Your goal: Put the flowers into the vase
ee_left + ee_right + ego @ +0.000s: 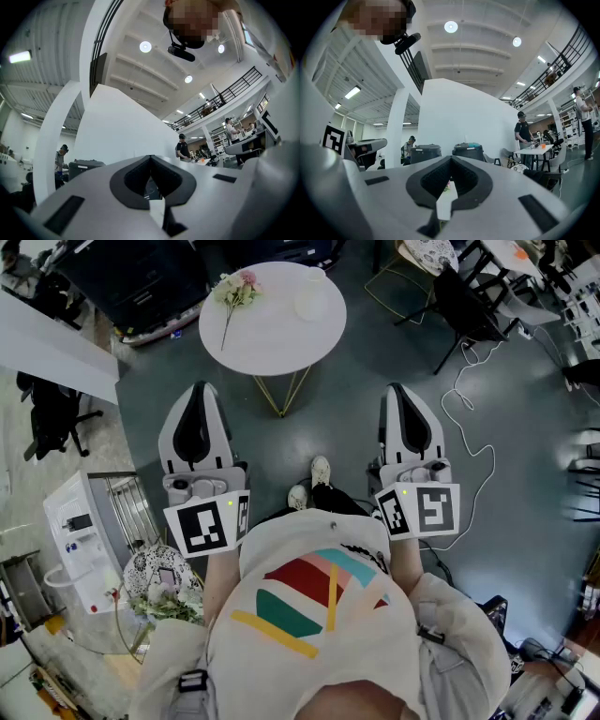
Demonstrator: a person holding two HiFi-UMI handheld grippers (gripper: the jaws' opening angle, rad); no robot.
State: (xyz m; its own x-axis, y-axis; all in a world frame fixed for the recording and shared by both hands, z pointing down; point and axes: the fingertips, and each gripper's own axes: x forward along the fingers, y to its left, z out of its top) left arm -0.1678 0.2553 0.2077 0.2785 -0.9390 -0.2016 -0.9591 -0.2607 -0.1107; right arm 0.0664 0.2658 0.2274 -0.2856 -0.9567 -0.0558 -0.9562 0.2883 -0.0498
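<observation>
Head view: flowers lying on table, both grippers clenched and empty

The opening step, reaching for the stems, is being judged as the one in hand. The flowers (234, 289) are lying at the upper left of the round white table (272, 343), top centre of the frame, with the white vase (312, 298) standing near them to the right. Nothing is being carried. The left gripper (200, 395) and the right gripper (396, 392) are being held out side by side at mid-frame, well short of the table. Each is being kept with its jaws pressed together on nothing, as both gripper views are showing. By this reading, a step forward and an opening of one gripper over the stems are being called for next. A second bouquet (169, 604) is being seen at lower left.
</observation>
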